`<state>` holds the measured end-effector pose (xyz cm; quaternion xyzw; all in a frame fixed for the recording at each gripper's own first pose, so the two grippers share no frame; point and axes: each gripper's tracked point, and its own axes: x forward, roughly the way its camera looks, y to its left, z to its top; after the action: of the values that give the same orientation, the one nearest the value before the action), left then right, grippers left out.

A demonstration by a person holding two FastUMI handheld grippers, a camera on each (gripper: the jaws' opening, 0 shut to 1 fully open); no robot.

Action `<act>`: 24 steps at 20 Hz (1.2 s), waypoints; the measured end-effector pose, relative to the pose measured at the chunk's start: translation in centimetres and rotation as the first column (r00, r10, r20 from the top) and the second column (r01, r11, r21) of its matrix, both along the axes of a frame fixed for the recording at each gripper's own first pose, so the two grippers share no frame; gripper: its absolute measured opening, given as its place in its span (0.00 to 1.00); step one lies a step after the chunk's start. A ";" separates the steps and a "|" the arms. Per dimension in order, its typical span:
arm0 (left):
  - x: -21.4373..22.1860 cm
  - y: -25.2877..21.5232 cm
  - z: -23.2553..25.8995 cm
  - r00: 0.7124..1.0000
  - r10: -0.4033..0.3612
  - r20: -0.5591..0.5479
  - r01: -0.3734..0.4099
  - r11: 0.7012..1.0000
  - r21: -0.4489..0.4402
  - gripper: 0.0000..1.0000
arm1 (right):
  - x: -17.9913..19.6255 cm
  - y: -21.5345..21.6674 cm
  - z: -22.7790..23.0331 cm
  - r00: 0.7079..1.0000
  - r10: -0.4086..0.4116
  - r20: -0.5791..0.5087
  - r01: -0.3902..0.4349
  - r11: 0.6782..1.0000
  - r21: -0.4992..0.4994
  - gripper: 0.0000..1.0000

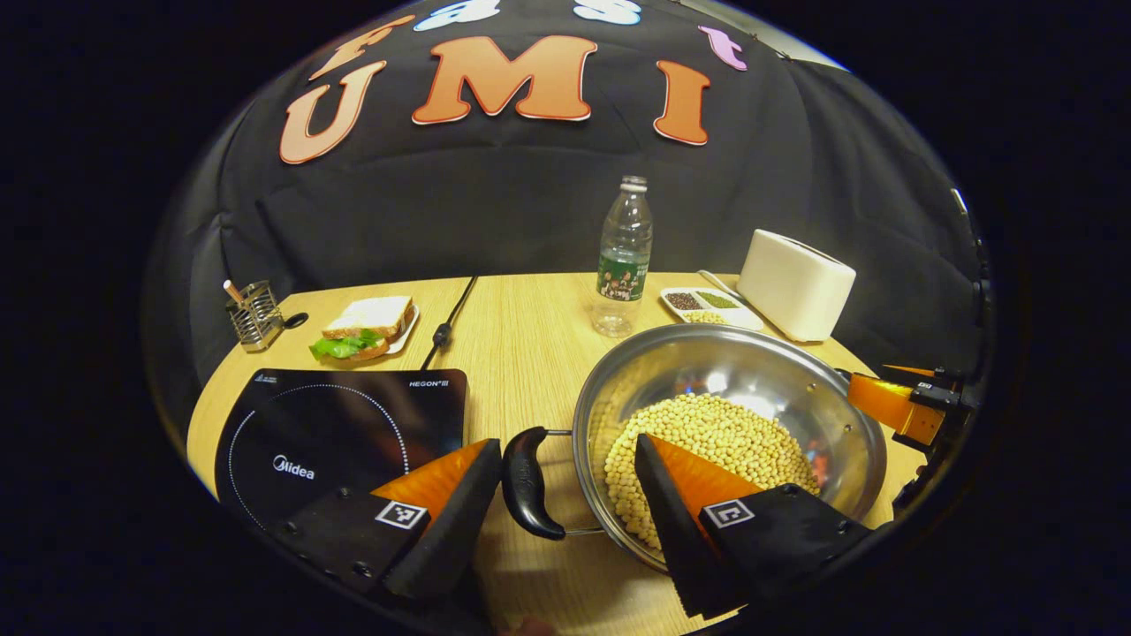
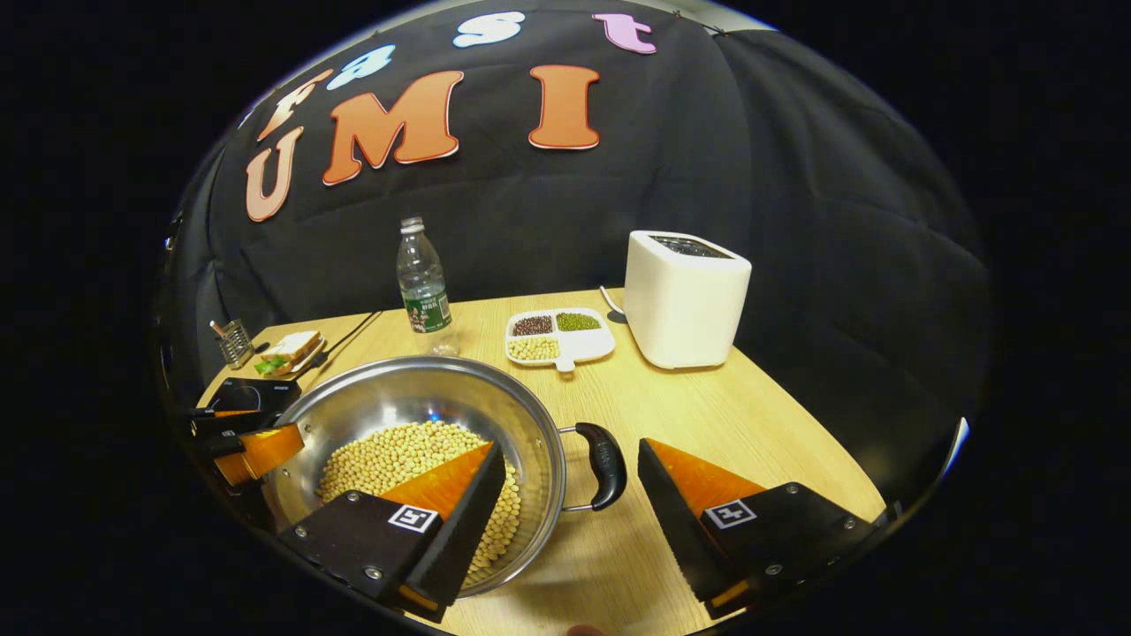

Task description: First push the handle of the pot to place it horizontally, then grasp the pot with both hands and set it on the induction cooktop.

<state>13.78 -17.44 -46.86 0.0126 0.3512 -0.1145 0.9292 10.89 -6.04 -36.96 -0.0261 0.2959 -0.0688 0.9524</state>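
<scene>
A steel pot (image 1: 707, 362) holding soybeans (image 1: 716, 442) stands on the wooden table, to the right of the black induction cooktop (image 1: 345, 424). My left gripper (image 1: 565, 499) is open and straddles the pot's black left handle (image 1: 530, 481), one finger outside it and one over the beans. In the right gripper view the pot (image 2: 398, 393) sits at lower left. There my right gripper (image 2: 570, 499) is open around the right handle (image 2: 608, 464), which lies level. Each gripper also appears at the pot's far side in the other's view, right gripper (image 1: 910, 402) and left gripper (image 2: 247, 446).
Behind the pot stand a water bottle (image 1: 624, 256), a divided dish of beans (image 2: 558, 337) and a white toaster (image 2: 685, 296). A sandwich on a plate (image 1: 367, 327), a wire utensil holder (image 1: 254, 314) and a black cable (image 1: 446, 327) lie beyond the cooktop (image 2: 252, 393).
</scene>
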 end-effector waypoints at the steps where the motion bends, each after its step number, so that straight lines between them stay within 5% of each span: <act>1: 0.1 0.0 -0.4 1.000 0.000 -0.010 0.000 1.000 -0.001 0.98 | 0.2 0.0 -0.4 1.000 -0.001 -0.012 0.001 1.000 0.004 0.94; 9: 0.8 -0.4 -2.4 0.996 0.004 -0.087 -0.005 1.000 -0.018 0.96 | 1.5 -0.4 -4.3 0.991 -0.028 -0.132 0.036 0.997 0.064 0.94; 11: 1.2 0.2 -2.8 0.993 0.022 -0.115 -0.024 1.000 -0.016 0.82 | 1.5 -0.1 -5.6 0.985 -0.030 -0.170 0.049 0.993 0.109 0.93; 12: 0.8 0.2 -2.9 0.988 0.046 -0.145 -0.053 0.998 -0.043 0.72 | 1.4 0.0 -6.1 0.981 -0.037 -0.189 0.062 0.990 0.129 0.83; 14: 0.4 0.3 -3.5 0.973 0.071 -0.218 -0.092 0.992 -0.084 0.69 | 1.7 0.2 -6.5 0.980 -0.066 -0.188 0.101 0.978 0.184 0.64; 16: 1.0 0.3 -3.2 0.973 0.085 -0.213 -0.106 0.990 -0.090 0.61 | 1.3 0.3 -6.1 0.978 -0.086 -0.189 0.127 0.969 0.213 0.55; 19: 0.1 0.5 -3.0 0.964 0.096 -0.250 -0.116 0.991 -0.069 0.57 | 1.4 0.6 -5.5 0.970 -0.125 -0.207 0.177 0.951 0.253 0.49; 24: -0.1 2.0 2.9 0.976 0.107 -0.188 -0.126 0.988 -0.093 0.56 | 1.4 2.0 -1.2 0.987 -0.100 -0.129 0.132 0.955 0.264 0.47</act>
<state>13.71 -15.41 -43.95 -0.0673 0.4285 -0.0788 0.8976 12.25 -4.07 -38.20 0.1183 0.3573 -0.0818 0.9229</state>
